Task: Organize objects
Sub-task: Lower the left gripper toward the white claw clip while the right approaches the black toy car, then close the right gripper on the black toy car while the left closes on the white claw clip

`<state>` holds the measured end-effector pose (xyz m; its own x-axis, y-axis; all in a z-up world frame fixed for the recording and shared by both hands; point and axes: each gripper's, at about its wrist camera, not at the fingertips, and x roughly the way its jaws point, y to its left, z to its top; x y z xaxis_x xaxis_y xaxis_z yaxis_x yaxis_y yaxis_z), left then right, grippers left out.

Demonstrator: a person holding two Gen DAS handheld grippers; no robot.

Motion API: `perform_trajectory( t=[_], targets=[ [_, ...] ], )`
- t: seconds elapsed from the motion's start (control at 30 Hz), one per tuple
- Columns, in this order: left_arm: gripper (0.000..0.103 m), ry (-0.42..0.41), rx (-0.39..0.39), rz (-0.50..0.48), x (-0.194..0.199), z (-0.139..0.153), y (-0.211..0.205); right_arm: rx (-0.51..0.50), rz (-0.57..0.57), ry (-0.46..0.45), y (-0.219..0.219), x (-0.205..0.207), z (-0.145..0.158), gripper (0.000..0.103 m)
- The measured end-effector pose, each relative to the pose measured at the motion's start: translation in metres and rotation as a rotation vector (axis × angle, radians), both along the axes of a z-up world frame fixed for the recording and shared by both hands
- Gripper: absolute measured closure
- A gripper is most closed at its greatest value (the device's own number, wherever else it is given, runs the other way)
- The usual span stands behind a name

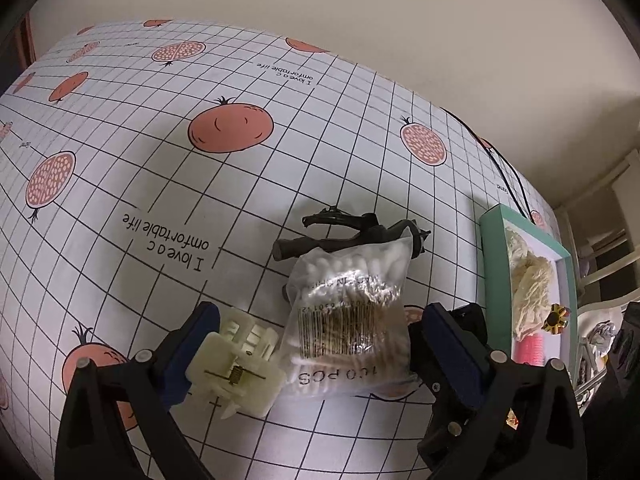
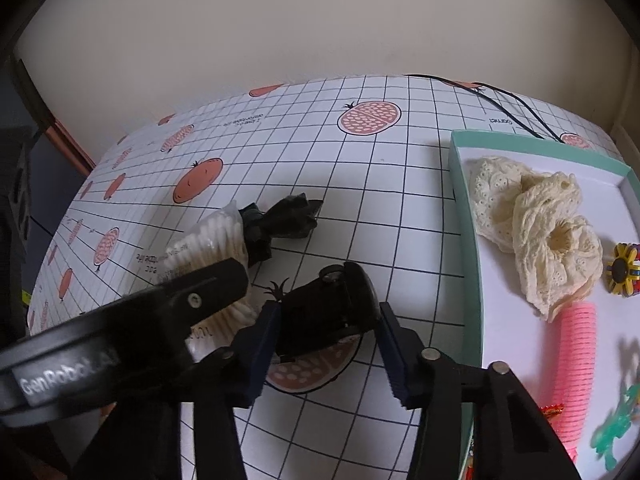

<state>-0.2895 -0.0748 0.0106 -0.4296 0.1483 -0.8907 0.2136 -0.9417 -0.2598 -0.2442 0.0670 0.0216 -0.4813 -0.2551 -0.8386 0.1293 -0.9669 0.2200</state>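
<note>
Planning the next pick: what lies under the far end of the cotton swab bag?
A black plastic object sticks out from under the cotton swab bag, handle-like end to the left. Its middle is covered, so its whole shape cannot be told.

Pomegranate-print table [image 1: 248, 184], swab bag [image 1: 352, 312], tray [image 2: 466, 240], black toy [image 2: 286, 218]

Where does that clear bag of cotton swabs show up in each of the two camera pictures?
Left wrist view: the bag of cotton swabs lies low in the middle, between the open fingers of the left gripper.
Right wrist view: it sits at centre-left, partly hidden behind the other gripper's black body.
Shared landmark: the teal-rimmed tray on the right in both.
</note>
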Motion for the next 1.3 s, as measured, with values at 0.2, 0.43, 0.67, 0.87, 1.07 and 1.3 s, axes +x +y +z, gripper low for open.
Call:
perform_trajectory(
  t=[0.2, 0.43, 0.67, 0.87, 1.07, 1.3],
  targets=[
    [0.011, -0.014, -0.03, -0.003, 0.001, 0.0, 0.0, -0.007, -0.003, 0.004, 0.003, 0.002, 0.0, 0.053],
    [0.011, -0.015, 0.006, -0.002, 0.001, 0.002, -0.004, -0.029, -0.017, 0.015, 0.008, 0.003, 0.005, 0.061],
    [0.011, 0.002, 0.044, 0.007, 0.003, 0.011, -0.015, -0.032, -0.028, 0.019, 0.009, 0.005, 0.007, 0.063],
    [0.011, 0.008, 0.077, 0.017, 0.006, 0.016, -0.029, -0.021, -0.034, 0.026, 0.011, 0.008, 0.008, 0.064],
    [0.011, -0.013, 0.096, 0.023, 0.007, 0.011, -0.04, -0.008, -0.056, 0.023, 0.018, 0.009, 0.01, 0.064],
    [0.016, -0.02, 0.092, 0.028, 0.009, 0.01, -0.048, -0.008, -0.102, 0.016, 0.035, 0.011, 0.014, 0.064]
  ],
)
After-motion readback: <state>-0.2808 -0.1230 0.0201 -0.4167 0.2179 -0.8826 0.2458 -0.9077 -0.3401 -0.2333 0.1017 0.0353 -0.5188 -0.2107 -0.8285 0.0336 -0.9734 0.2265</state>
